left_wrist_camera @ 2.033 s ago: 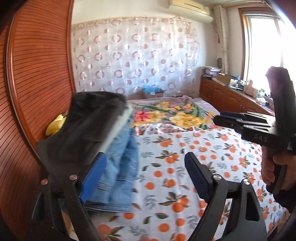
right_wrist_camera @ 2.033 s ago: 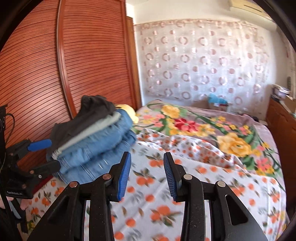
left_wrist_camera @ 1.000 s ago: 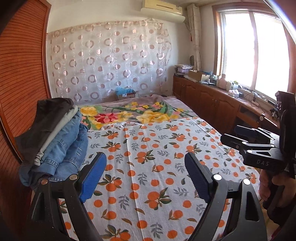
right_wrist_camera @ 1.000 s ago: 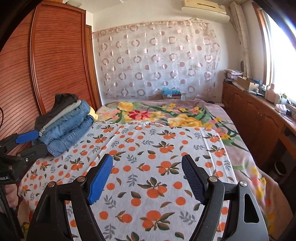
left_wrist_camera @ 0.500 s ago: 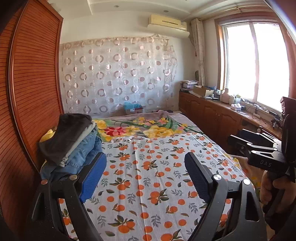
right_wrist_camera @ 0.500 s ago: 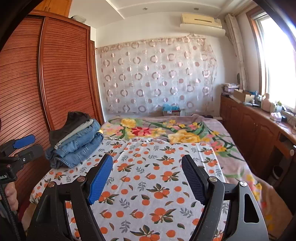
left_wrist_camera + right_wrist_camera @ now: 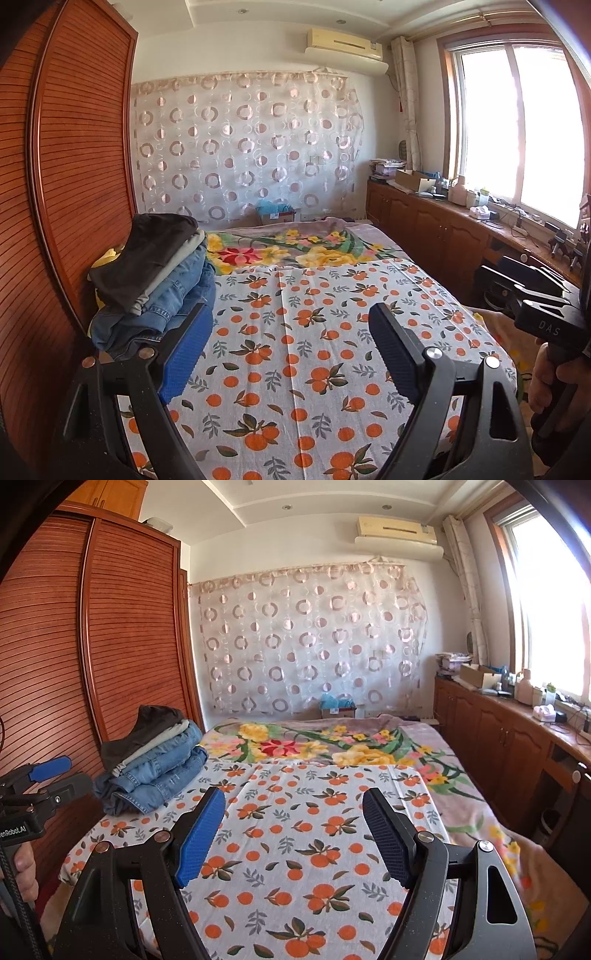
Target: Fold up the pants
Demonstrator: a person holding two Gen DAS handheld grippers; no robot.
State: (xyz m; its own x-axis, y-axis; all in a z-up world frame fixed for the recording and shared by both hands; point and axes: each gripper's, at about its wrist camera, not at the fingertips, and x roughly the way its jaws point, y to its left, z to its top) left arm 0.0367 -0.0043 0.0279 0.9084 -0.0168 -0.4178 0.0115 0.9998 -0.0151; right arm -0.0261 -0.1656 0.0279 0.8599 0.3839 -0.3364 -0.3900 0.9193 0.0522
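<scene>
Through the left wrist view, my left hand-held gripper (image 7: 290, 350) hangs spread and empty over the bed (image 7: 295, 369), the folded pants (image 7: 155, 280) stacked just beside its left finger. From the right wrist view, my right hand-held gripper (image 7: 293, 834) is likewise spread, the stack well left. Denim looks heavy, floppy; I'd pinch the waistband.

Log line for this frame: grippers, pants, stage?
left gripper open, empty | right gripper open, empty | folded pants stack on bed, untouched
</scene>
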